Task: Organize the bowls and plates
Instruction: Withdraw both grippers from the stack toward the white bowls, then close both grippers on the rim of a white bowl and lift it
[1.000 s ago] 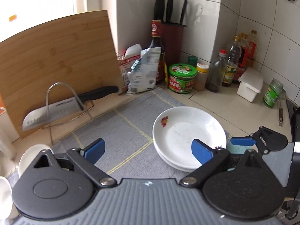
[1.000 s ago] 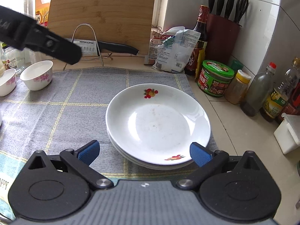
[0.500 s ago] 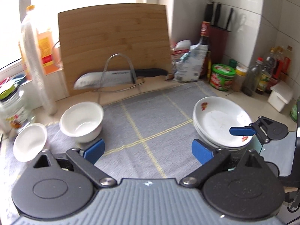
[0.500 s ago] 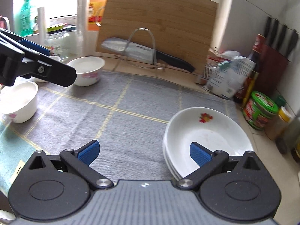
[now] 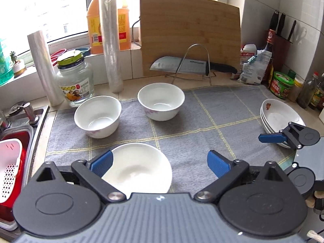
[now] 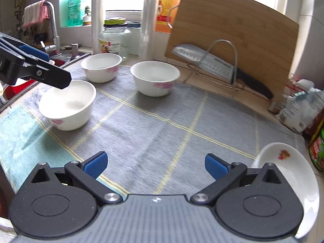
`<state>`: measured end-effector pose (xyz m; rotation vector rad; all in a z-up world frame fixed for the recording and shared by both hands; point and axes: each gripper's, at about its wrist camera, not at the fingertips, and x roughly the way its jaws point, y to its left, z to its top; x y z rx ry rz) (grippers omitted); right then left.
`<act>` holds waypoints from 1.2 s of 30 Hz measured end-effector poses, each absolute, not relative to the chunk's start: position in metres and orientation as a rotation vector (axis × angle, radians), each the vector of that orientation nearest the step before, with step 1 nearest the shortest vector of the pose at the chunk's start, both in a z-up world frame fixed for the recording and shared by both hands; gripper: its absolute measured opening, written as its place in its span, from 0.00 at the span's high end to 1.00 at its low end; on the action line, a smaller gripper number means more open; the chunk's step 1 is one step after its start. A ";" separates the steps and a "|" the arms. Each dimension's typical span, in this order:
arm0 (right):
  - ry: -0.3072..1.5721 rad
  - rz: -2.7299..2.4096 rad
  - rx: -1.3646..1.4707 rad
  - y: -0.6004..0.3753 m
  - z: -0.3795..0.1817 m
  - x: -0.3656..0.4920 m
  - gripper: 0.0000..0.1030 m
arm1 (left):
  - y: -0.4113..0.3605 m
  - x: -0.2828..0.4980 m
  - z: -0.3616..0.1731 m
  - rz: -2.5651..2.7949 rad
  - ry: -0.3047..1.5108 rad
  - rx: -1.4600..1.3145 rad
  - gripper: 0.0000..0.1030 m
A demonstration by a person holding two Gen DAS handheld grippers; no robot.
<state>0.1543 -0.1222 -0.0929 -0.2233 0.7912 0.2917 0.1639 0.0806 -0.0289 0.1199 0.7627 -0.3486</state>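
Left gripper [image 5: 159, 162] wide open above nearest bowl [image 5: 139, 170] on grey mat [image 5: 202, 119]; right gripper [image 6: 155, 165] wide open, empty, over mat; two more bowls [image 5: 161, 101] stood farther back; plate stack [image 5: 278, 117] at mat's right edge

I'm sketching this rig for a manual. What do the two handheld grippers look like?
Both match: the left gripper and right gripper have a ribbed grey body with a small white mark, two round black discs, black linkage arms with silver pivot screws, and blue ribbed pads on the jaws.
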 end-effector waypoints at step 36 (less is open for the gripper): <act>0.793 0.528 -0.393 0.022 -0.140 0.184 0.00 | 0.177 0.241 -0.076 -0.991 0.964 0.412 0.13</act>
